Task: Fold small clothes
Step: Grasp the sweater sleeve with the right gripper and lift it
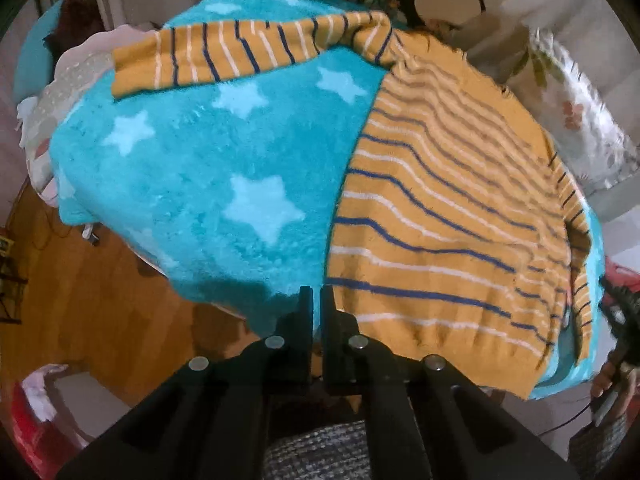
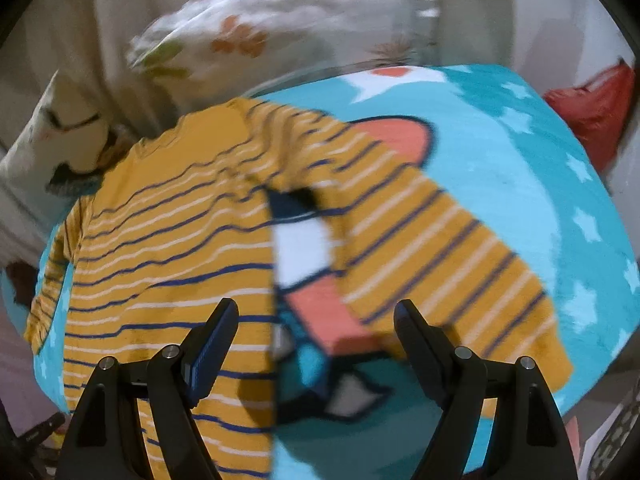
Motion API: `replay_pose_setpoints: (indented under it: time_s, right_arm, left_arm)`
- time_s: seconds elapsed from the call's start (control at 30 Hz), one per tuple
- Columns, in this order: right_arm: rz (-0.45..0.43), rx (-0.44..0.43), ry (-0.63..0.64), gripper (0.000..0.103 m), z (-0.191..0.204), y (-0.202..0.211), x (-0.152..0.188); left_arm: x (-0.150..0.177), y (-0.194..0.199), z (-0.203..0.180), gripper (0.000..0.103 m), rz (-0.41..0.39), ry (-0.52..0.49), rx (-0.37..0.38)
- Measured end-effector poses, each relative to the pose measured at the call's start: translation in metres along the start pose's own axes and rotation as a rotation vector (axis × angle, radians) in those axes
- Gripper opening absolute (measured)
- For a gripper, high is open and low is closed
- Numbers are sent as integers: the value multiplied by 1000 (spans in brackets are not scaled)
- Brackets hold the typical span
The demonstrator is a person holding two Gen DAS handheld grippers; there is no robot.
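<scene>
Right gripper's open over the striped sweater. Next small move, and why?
Probably lower the right gripper onto the sleeve and pinch it: the jaws are open and empty, and that sleeve lies spread out from the sweater body, unfolded, on the blanket.

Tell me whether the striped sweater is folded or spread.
Spread: the striped sweater lies flat on the star blanket, one sleeve stretched sideways.

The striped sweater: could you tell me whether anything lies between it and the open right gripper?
Nothing visible does. The right gripper hangs open over the striped sweater on the teal star blanket, with only air between.
</scene>
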State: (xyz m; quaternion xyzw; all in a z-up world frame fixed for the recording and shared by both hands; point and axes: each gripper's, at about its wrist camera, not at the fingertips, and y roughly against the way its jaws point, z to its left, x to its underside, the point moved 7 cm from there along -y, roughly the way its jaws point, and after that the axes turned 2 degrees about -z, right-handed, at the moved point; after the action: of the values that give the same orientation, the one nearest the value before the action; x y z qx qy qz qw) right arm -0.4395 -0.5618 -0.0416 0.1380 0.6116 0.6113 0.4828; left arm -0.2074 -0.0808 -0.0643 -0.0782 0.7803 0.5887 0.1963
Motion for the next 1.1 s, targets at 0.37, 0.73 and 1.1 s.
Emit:
replay_pose_setpoints:
  time_s: [0.37, 0.73, 1.1]
  right_arm:
    - [-44, 133, -232, 84, -140, 8, 42]
    - [-27, 113, -224, 27, -135, -14, 57]
    - [-200, 132, -316, 9, -209, 64, -37]
  left_arm:
    - [-27, 18, -55, 50, -59, -52, 17]
    - [-17, 5, -120, 53, -9, -145, 76]
    - [-34, 14, -119, 60, -43, -156, 31]
